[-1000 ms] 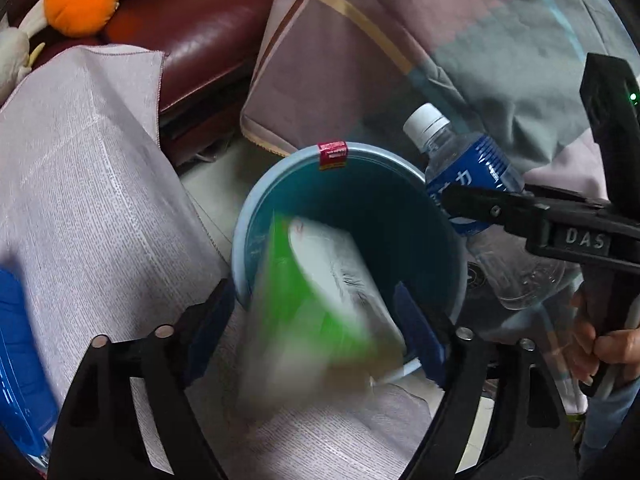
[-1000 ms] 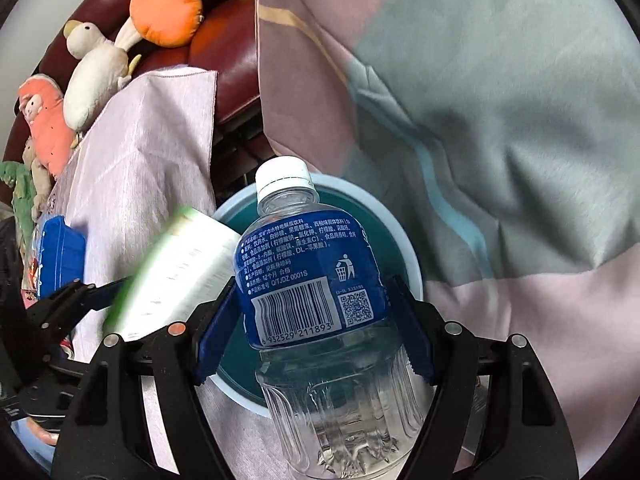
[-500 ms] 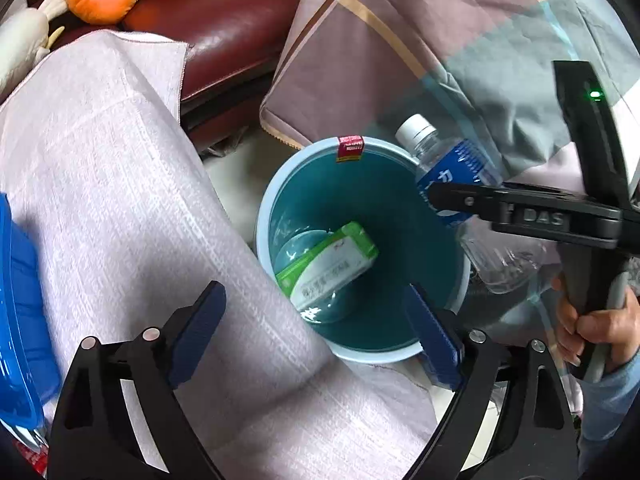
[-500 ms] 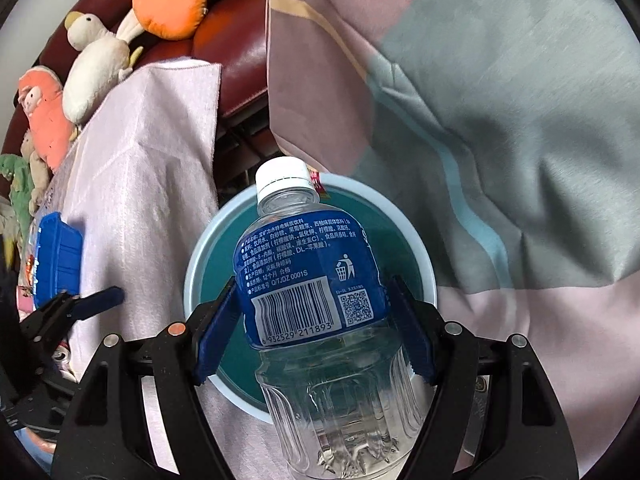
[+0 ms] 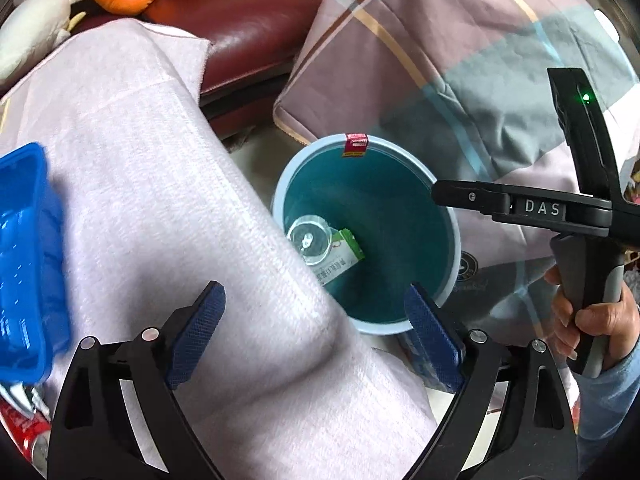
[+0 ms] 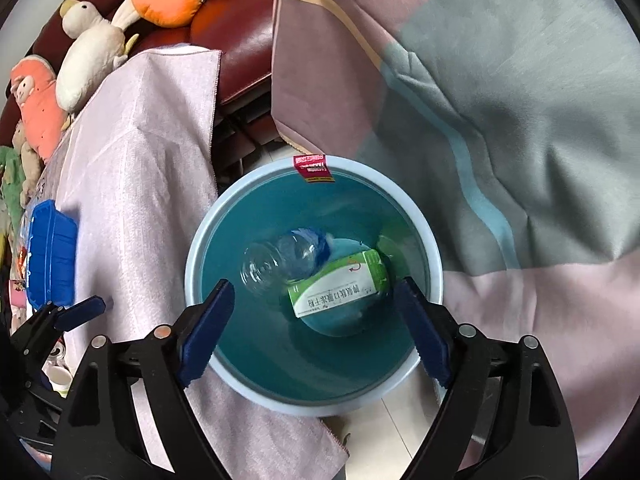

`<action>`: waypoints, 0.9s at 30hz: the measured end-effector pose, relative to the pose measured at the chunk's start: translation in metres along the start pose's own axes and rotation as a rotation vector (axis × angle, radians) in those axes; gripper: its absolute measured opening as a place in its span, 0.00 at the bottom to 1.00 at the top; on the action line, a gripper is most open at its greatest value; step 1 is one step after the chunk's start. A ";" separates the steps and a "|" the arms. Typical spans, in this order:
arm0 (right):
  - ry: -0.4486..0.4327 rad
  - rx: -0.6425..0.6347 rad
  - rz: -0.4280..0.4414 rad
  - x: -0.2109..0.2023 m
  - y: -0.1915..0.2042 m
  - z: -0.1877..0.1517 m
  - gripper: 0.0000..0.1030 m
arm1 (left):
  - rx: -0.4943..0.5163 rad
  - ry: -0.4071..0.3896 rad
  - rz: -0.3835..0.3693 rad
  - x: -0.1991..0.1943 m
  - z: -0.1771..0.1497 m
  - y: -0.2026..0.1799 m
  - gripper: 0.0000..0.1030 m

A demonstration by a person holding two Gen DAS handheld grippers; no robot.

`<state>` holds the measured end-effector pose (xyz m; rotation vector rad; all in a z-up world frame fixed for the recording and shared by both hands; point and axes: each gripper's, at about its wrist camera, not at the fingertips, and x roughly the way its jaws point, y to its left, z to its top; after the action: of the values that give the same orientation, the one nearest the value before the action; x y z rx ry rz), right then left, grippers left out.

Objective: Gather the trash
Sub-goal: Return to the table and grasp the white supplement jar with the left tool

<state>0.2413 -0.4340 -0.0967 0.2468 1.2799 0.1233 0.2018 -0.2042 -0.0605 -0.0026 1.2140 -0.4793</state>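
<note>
A teal bin with a pale blue rim [image 6: 192, 256] stands on the floor below both grippers. Inside it lie a clear plastic bottle [image 6: 280, 260] with a blue label and a green and white box [image 6: 340, 284]. The left wrist view shows the same bottle [image 5: 310, 238] and box [image 5: 340, 264] in the bin [image 5: 454, 240]. My right gripper [image 6: 314, 288] hangs over the bin, its jaws opening with nothing between them. My left gripper [image 5: 314, 300] is open and empty, over the cloth edge beside the bin.
A pale pink cloth [image 5: 160, 200] drapes the surface left of the bin, with a blue plastic tray [image 5: 24, 248] on it. A patterned blanket [image 6: 500, 100] hangs behind and to the right. Plush toys [image 6: 92, 52] sit on a maroon sofa [image 5: 248, 12]. A hand [image 5: 592, 312] grips the right handle.
The box dropped from my left gripper into the bin, then the bottle fell from my right gripper beside it. The right jaws spread wider. My left gripper drew back over the cloth.
</note>
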 end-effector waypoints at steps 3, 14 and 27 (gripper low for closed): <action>-0.006 -0.005 -0.006 -0.011 0.008 -0.006 0.79 | -0.013 -0.023 0.007 -0.016 -0.010 0.005 0.89; -0.016 -0.117 0.011 -0.042 0.086 -0.033 0.82 | -0.071 -0.099 0.075 -0.095 -0.067 0.049 0.89; -0.010 -0.262 0.025 -0.064 0.186 -0.086 0.82 | -0.140 -0.108 0.183 -0.149 -0.159 0.126 0.89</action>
<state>0.1496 -0.2593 -0.0135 0.0384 1.2363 0.3079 0.0640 0.0026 -0.0163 -0.0362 1.1276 -0.2314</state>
